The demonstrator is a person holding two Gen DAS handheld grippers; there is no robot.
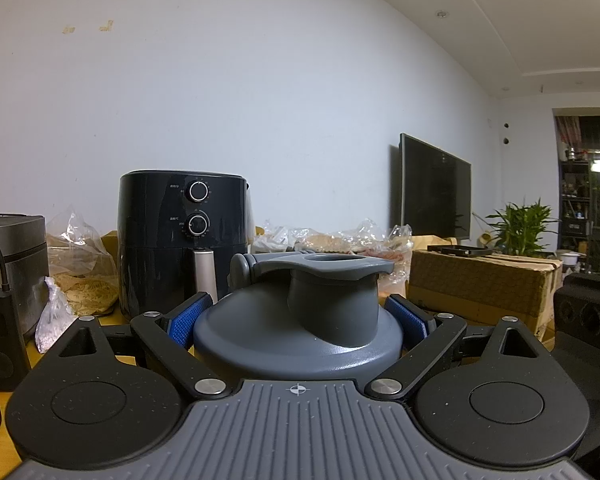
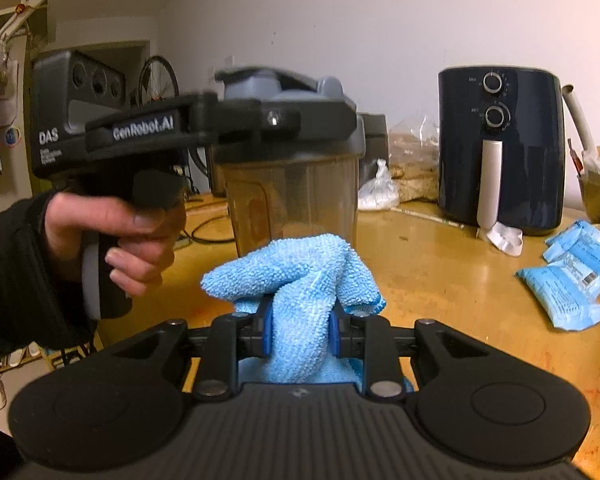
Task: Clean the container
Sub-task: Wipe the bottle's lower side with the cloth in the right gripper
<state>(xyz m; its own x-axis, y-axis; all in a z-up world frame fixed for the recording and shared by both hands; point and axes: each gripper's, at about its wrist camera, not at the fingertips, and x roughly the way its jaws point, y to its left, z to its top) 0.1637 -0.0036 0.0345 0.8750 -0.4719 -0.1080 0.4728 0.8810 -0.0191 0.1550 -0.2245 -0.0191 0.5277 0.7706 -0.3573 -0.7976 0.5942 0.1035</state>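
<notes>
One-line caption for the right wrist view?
Right gripper clamps a blue cloth before the lidded container held by the left gripper.

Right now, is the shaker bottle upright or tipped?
Upright: the shaker bottle stands on the table, grey lid on top, clamped by the left gripper.

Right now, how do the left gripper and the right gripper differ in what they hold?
The left gripper clamps the hard grey lid of the container; the right gripper pinches a soft blue cloth. The left's fingers stand wide apart, the right's nearly together. Both are shut on something.
</notes>
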